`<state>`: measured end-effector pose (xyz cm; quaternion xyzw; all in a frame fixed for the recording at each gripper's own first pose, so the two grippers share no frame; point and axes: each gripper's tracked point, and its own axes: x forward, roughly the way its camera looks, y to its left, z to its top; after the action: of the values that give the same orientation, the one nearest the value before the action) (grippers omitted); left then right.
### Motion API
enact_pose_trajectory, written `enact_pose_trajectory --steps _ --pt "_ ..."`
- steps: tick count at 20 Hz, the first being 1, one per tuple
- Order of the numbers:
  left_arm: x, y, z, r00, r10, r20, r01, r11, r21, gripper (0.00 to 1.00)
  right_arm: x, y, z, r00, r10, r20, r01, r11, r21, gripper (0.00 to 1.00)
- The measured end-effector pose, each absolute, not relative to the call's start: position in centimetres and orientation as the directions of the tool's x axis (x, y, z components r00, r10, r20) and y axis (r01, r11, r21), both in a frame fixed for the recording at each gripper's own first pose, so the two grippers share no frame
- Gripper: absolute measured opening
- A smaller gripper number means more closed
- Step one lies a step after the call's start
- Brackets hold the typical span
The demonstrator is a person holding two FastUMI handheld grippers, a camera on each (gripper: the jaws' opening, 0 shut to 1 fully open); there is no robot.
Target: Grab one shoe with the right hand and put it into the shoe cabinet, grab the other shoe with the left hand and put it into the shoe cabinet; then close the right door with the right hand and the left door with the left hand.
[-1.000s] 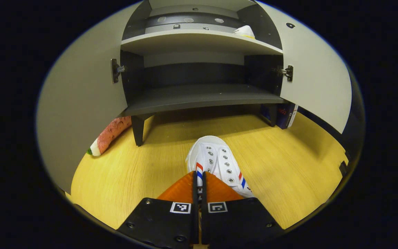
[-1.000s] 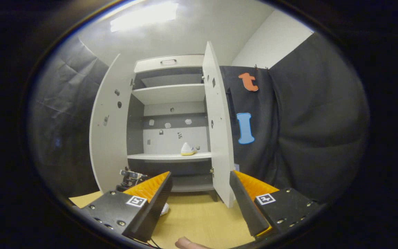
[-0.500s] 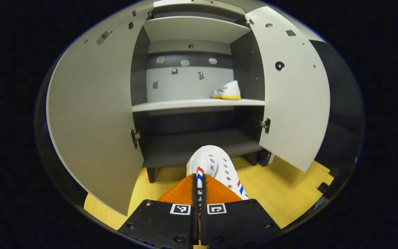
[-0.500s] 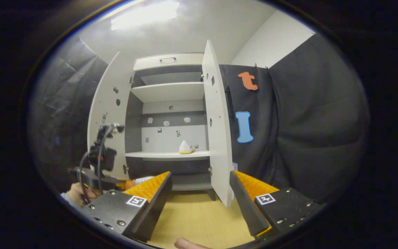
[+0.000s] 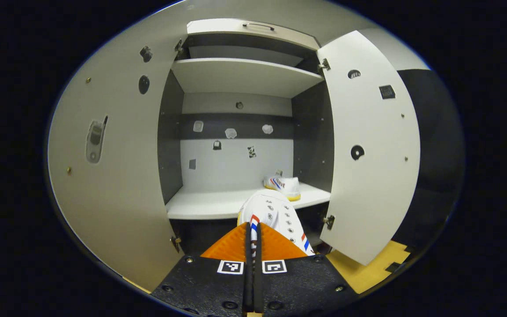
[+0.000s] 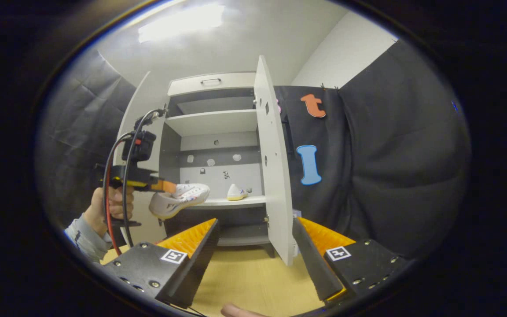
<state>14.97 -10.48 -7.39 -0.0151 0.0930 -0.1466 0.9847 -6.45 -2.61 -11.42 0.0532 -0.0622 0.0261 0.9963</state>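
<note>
Since a second ago the left gripper (image 5: 252, 231) has risen from the floor to the height of the middle shelf (image 5: 209, 204), carrying a white shoe (image 5: 275, 213) pinched between its closed fingers. In the right gripper view that shoe (image 6: 178, 198) hangs in the air just before the shoe cabinet (image 6: 214, 83), toe towards the shelf. The other shoe (image 5: 284, 186) sits far right on that shelf. Both doors stand open. The right gripper (image 6: 253, 244) is held back, fingers spread wide and empty.

Two shoes (image 5: 275, 213) (image 5: 285, 185), two open doors (image 5: 108, 176) (image 5: 370, 149), perhaps three shelves (image 5: 218, 204).
</note>
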Motion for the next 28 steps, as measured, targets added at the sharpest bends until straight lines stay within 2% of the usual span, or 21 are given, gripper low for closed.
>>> enact_pose_trajectory --steps 2,5,12,15,17,23,28 --pt "16.7 -10.5 -5.3 0.948 -0.273 -0.163 0.265 0.962 -0.070 0.03 -6.5 -2.6 -11.6 0.991 0.052 0.123 -0.065 0.993 0.098 0.99" --pt "20.9 -11.1 -2.4 0.953 -0.272 -0.133 0.261 0.961 -0.096 0.01 -6.8 -3.1 -11.4 0.991 0.039 0.129 -0.052 0.994 0.100 0.99" --pt "33.4 -7.8 -1.3 0.985 -0.154 -0.073 0.147 0.984 -0.097 0.01 -7.0 -3.7 -10.7 0.988 0.019 0.152 -0.035 0.994 0.104 0.99" --pt "38.2 -5.8 -5.4 0.981 -0.084 -0.177 0.067 0.992 -0.103 0.01 -6.3 -3.9 -11.4 0.991 0.013 0.132 -0.025 0.996 0.088 0.99" --pt "40.7 -5.5 -8.0 0.968 -0.078 -0.239 0.051 0.992 -0.119 0.01 -5.8 -4.4 -12.1 0.993 -0.005 0.119 -0.004 0.997 0.075 0.99" --pt "43.8 -7.4 -12.5 0.942 -0.143 -0.305 0.108 0.986 -0.127 0.01 -4.3 -4.7 -13.0 0.995 -0.022 0.093 0.014 0.996 0.088 0.99" --pt "44.7 -7.4 -14.0 0.933 -0.127 -0.337 0.094 0.989 -0.113 0.01 -3.5 -4.7 -14.0 0.997 -0.014 0.072 0.007 0.995 0.095 0.99"
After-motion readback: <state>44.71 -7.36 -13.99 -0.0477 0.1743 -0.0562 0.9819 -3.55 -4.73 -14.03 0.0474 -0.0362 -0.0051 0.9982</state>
